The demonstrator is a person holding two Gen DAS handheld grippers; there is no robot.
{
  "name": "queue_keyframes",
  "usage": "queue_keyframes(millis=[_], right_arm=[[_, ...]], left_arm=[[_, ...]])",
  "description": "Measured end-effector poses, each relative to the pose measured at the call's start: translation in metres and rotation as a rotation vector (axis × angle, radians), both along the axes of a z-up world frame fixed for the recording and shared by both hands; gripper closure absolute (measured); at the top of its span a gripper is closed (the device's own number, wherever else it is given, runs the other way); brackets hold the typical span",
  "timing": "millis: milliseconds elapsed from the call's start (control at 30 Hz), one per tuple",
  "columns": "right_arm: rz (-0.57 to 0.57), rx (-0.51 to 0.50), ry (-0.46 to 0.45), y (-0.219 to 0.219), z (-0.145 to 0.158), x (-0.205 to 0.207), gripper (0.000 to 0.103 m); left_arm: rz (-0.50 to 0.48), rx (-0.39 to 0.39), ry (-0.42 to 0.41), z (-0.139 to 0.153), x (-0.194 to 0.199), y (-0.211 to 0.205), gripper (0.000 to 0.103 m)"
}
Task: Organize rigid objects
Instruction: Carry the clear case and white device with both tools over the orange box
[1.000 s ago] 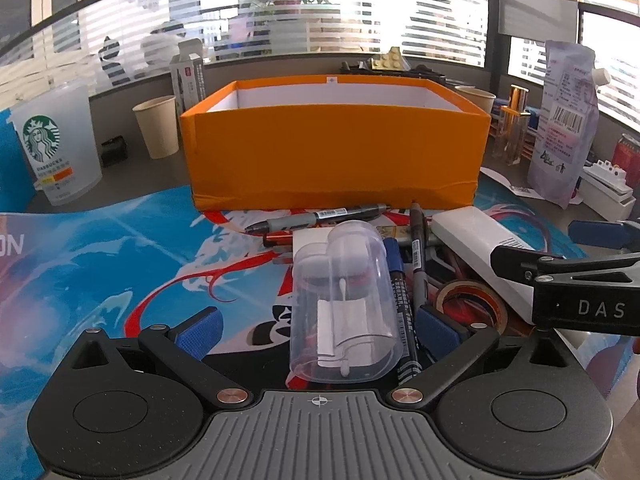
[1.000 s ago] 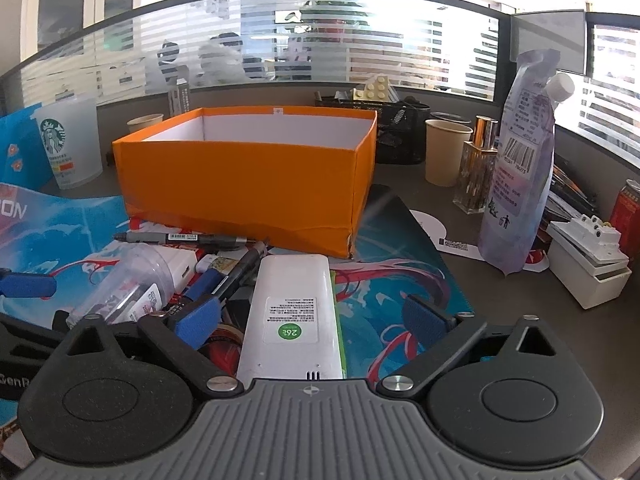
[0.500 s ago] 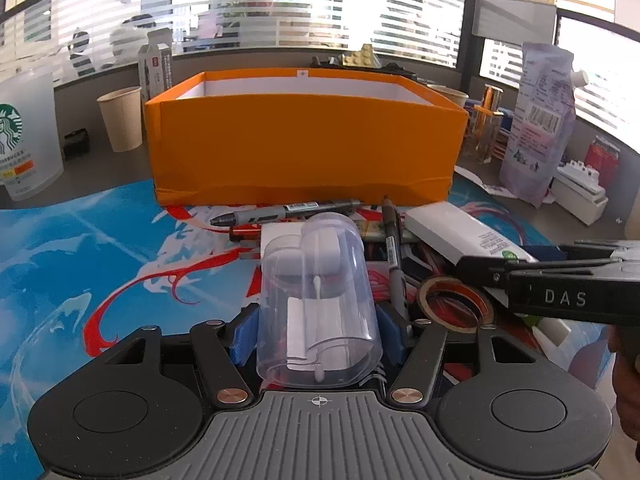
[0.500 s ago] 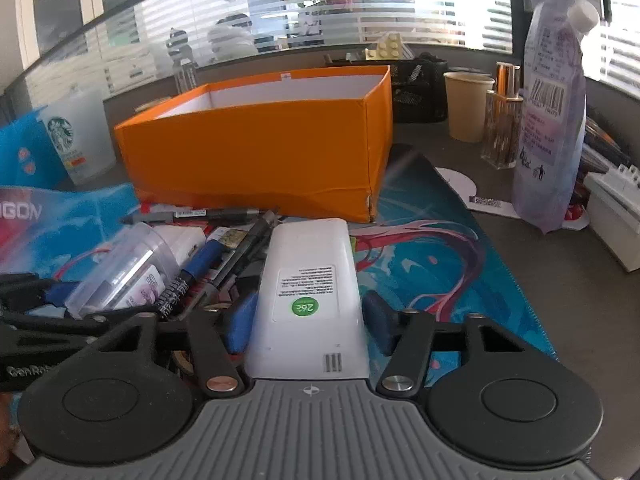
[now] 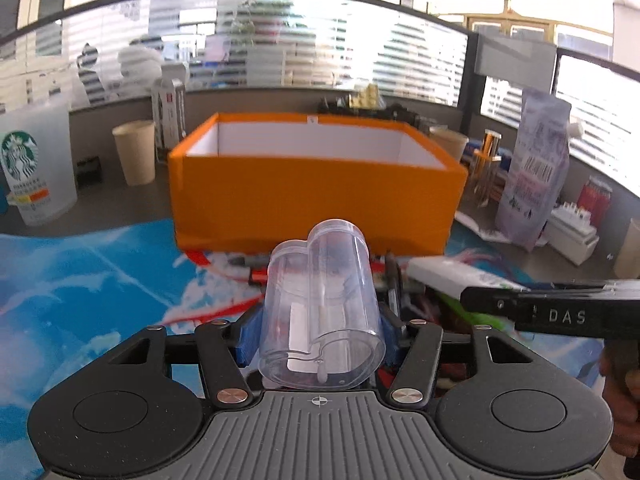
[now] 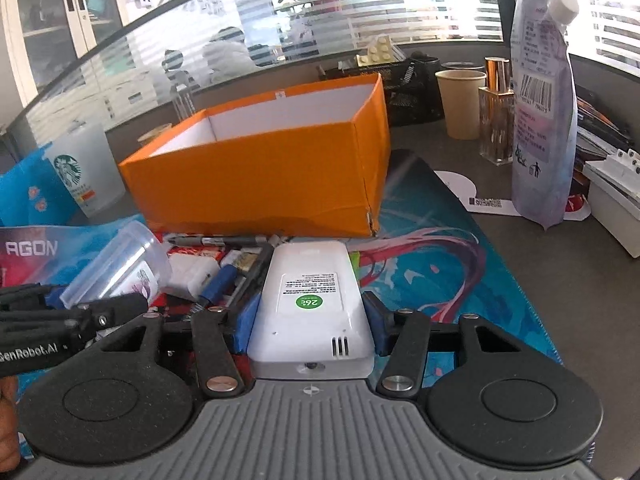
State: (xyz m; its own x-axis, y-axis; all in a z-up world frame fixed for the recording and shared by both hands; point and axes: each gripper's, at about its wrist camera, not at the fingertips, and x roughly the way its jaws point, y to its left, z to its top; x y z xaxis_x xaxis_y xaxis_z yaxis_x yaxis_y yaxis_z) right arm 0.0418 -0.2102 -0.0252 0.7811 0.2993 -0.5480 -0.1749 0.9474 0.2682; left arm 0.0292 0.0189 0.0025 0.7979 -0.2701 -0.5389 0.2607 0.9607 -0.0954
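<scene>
My left gripper is shut on a clear heart-shaped plastic container and holds it above the mat, in front of the open orange box. My right gripper is shut on a white remote control, lifted off the mat. The box stands beyond it to the left. The container and the left gripper also show at the left of the right wrist view. Pens and markers, a white block and other small items lie on the mat between the grippers and the box.
A Starbucks cup stands at the left, paper cups behind and beside the box. A purple refill pouch, a perfume bottle and a white stapler-like box stand at the right. A blue printed mat covers the desk.
Both grippers closed, the left on the clear container, the right on the white remote. Both have since lifted their objects off the mat, and the views now look down more on the box.
</scene>
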Motion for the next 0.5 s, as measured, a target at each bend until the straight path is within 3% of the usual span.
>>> queue_keyframes(millis=[500], right_arm=[[0.076, 0.037, -0.143, 0.007, 0.054, -0.005, 0.053]], left_arm=[[0.024, 0.005, -0.115, 0.056, 0.014, 0.008, 0.047]])
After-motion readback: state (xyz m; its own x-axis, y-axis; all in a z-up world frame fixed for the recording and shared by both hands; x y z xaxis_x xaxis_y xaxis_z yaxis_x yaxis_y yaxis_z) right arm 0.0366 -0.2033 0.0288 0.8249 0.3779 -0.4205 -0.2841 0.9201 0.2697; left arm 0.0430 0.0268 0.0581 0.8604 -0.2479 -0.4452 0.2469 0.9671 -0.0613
